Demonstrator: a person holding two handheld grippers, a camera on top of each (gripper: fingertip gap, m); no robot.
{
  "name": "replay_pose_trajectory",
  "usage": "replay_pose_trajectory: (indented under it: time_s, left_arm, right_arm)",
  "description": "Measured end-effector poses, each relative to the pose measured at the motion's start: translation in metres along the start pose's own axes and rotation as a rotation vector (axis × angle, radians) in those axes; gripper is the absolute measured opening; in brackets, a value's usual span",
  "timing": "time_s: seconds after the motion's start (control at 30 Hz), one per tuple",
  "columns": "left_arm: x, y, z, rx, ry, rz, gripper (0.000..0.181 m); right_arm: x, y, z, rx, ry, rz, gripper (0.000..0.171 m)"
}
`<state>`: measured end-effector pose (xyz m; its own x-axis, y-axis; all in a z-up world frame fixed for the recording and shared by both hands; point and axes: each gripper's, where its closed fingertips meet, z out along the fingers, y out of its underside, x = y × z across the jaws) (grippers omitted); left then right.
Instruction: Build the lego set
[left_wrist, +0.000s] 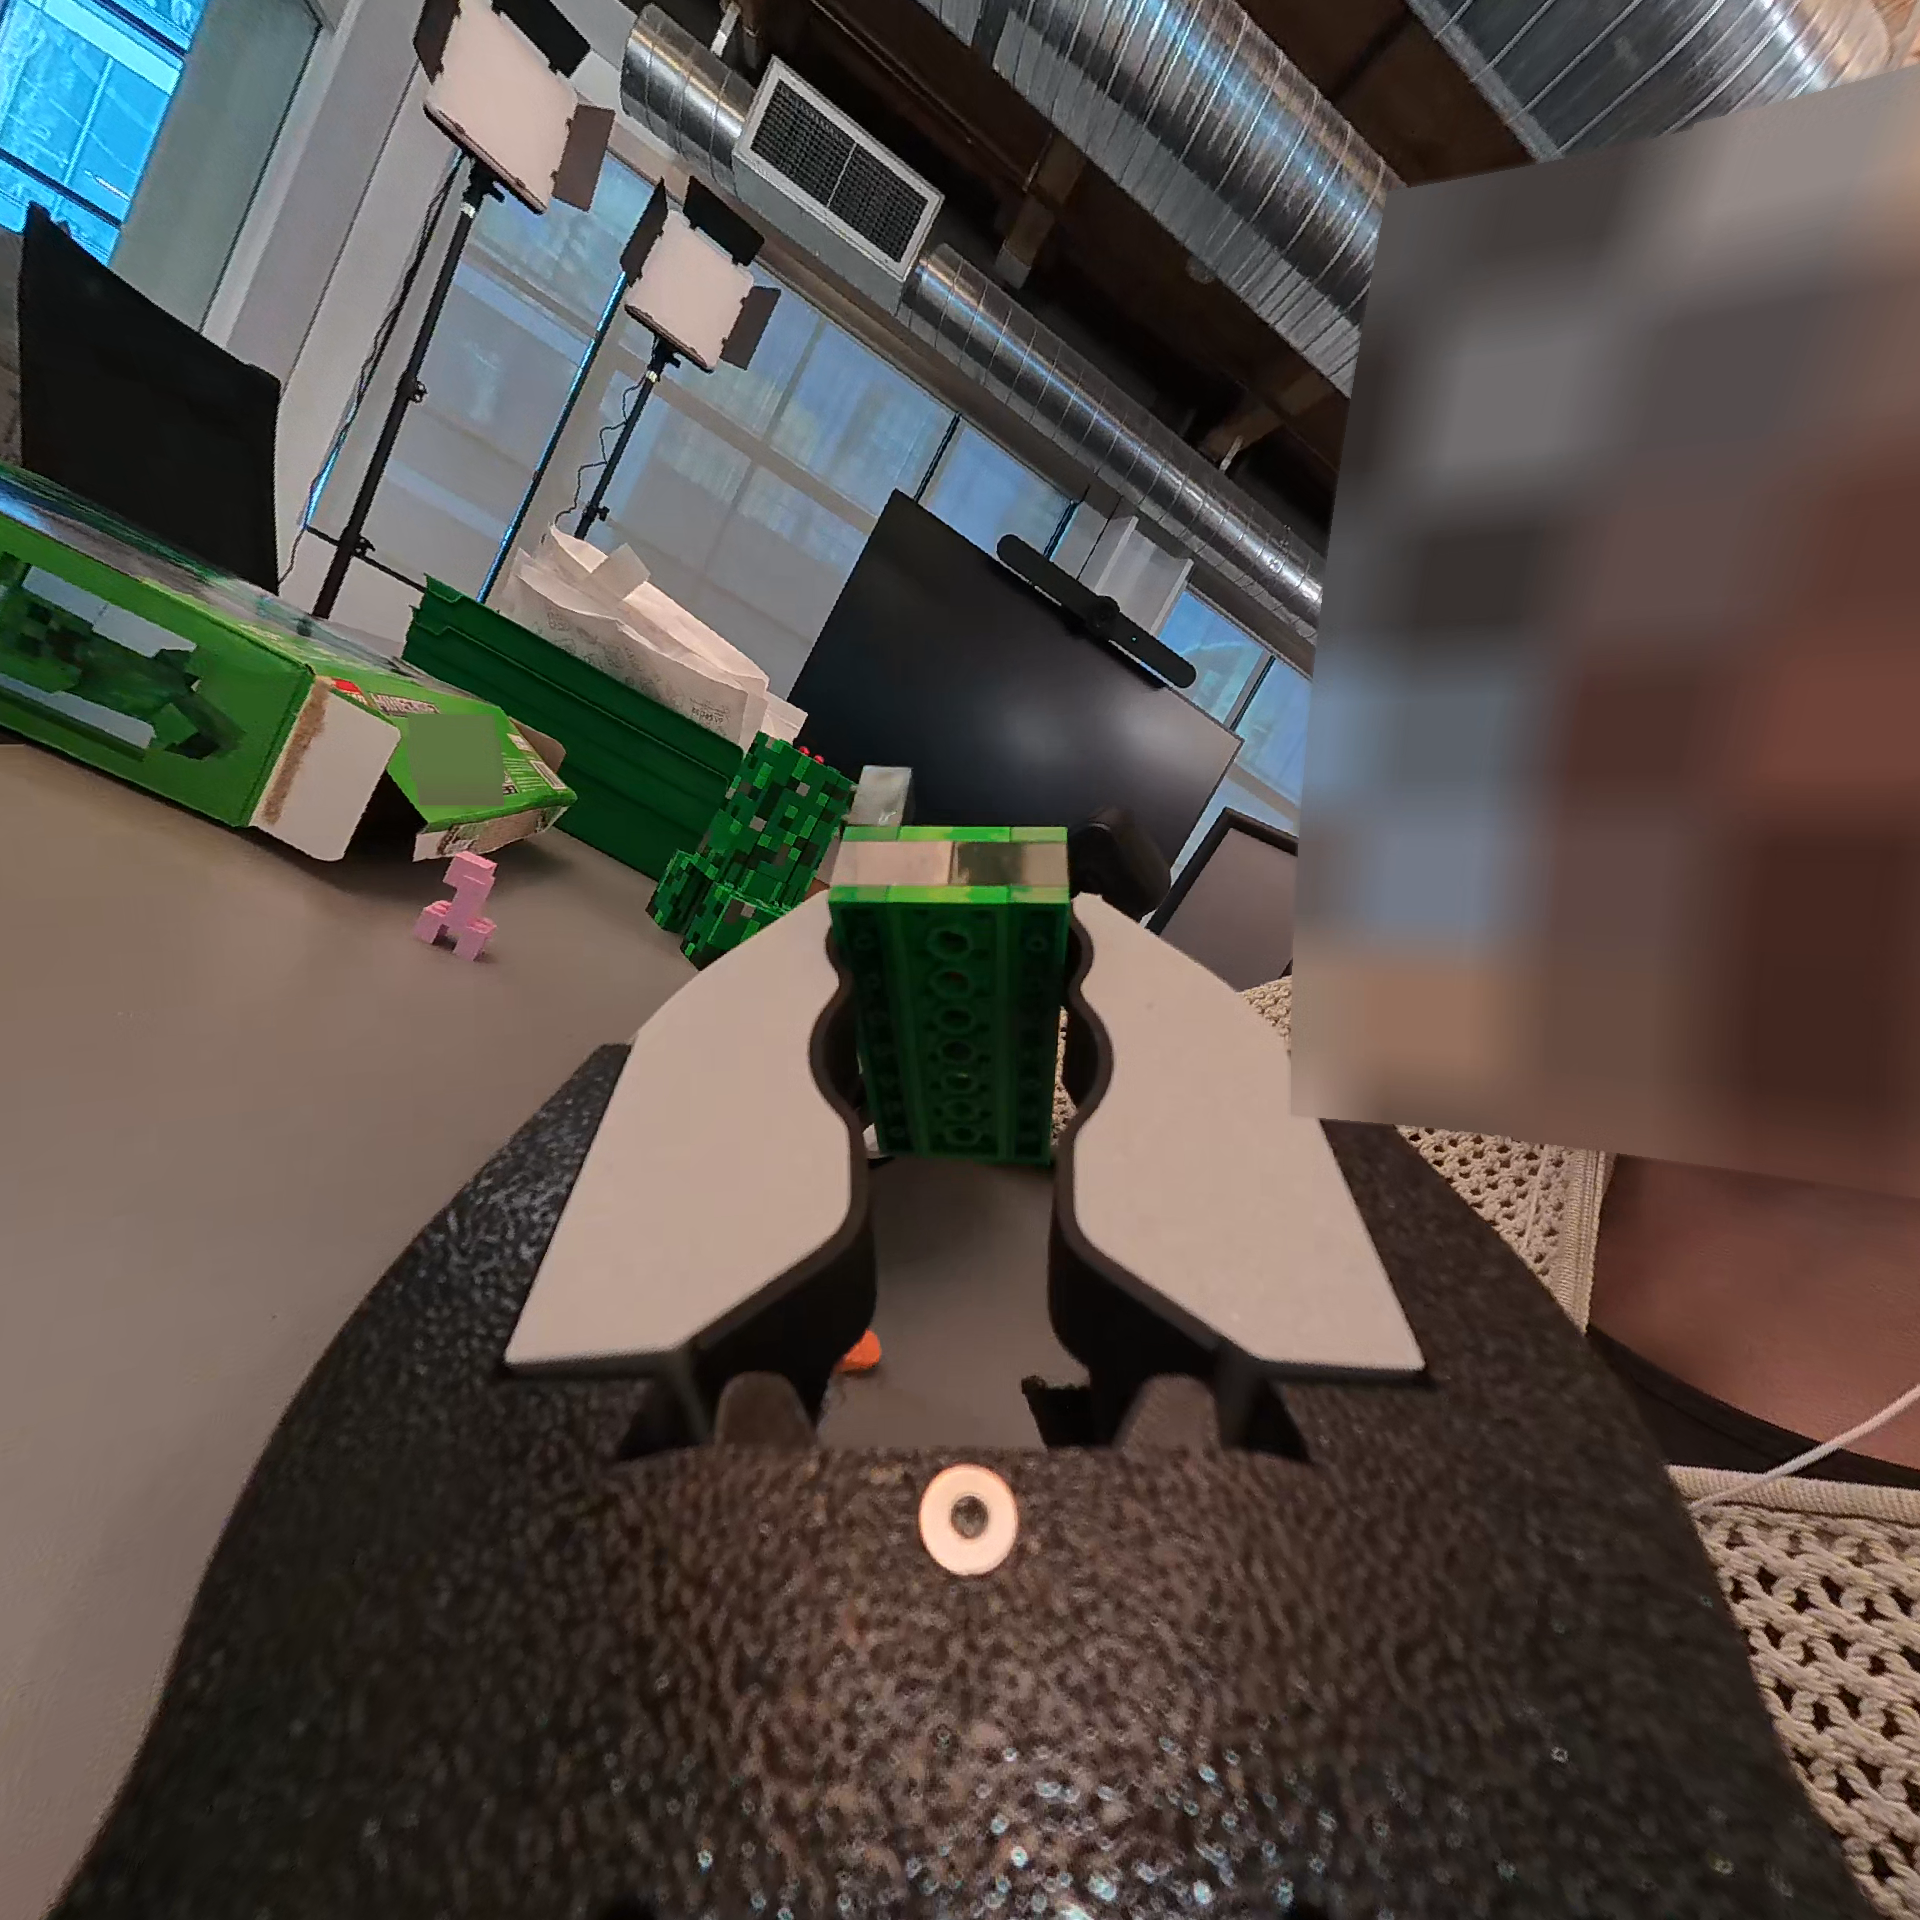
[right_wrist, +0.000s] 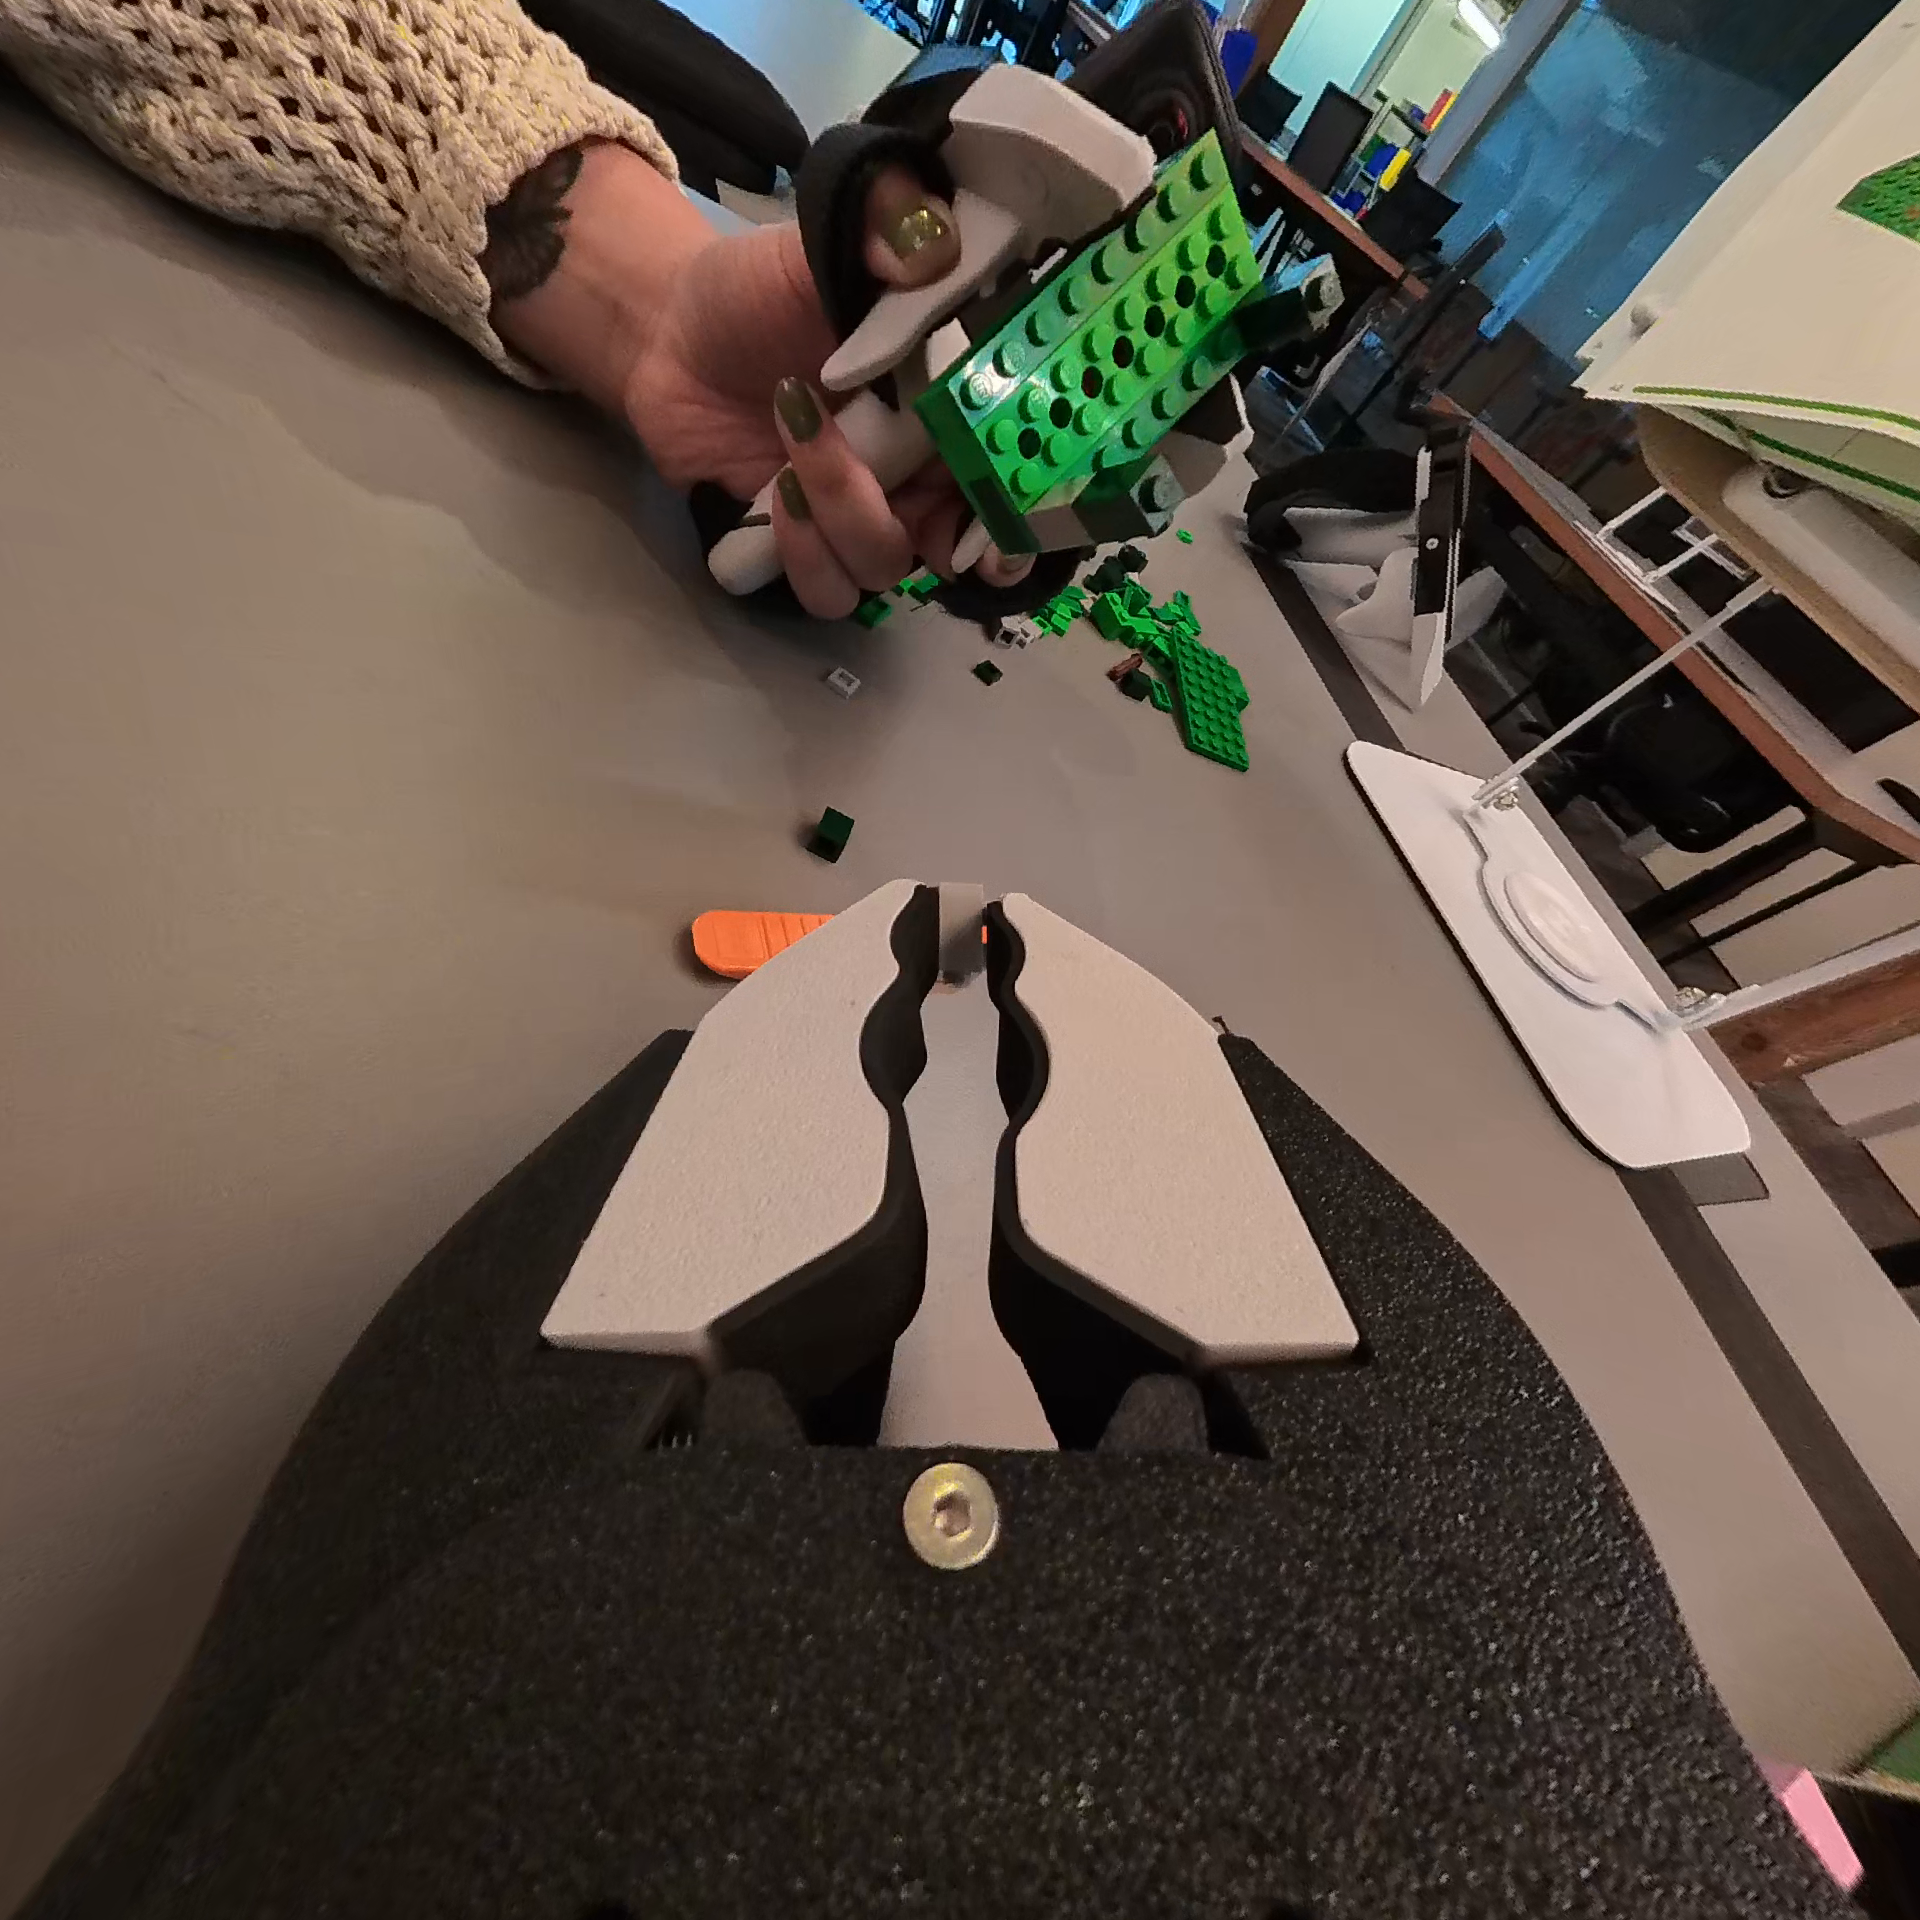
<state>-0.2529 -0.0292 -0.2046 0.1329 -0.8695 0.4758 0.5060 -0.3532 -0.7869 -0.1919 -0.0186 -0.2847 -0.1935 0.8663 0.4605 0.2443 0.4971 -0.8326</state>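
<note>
Left claw (left_wrist: 951, 997) clamps the green assembly (left_wrist: 951, 1029); right claw (right_wrist: 961, 935) pinches a small grey piece (right_wrist: 958, 930) (likely next): align, press on.

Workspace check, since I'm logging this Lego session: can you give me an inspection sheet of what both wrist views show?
Surface: grey table, matte, bare in the foreground.
Job's things: green studded brick assembly clamped in the left tool; small grey piece pinched in the right tool; finished green blocky figure; pink figure; loose green bricks.
Clutter: opened green box, green bin with paper bags, orange brick separator, white stand base.
Grippers: both shut on parts.
Cables: thin white cable by the person's sleeve.
Surroundings: light panels, ceiling ducts, windows, dark monitor.
</note>
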Motion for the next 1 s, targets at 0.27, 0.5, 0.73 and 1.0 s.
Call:
replay_pose_trajectory:
  time_s: [0.27,0.5,0.73,1.0]
  left_arm:
    - [0.0,0.0,0.0,0.002,-0.003,-0.001,0.035]
    - [-0.001,0.0,0.0,0.004,-0.011,-0.001,0.035]
    - [-0.016,-0.018,-0.011,0.171,-0.076,-0.146,0.036]
    - [0.027,-0.05,-0.022,0.363,0.328,-0.327,0.035]
  right_arm:
    - [-0.001,0.0,0.0,-0.004,-0.003,-0.005,0.008]
    - [-0.001,0.001,0.0,-0.006,-0.003,-0.006,0.008]
    - [-0.002,0.001,0.001,-0.01,-0.005,-0.009,0.008]
    - [-0.003,0.002,0.001,-0.015,-0.009,-0.013,0.008]
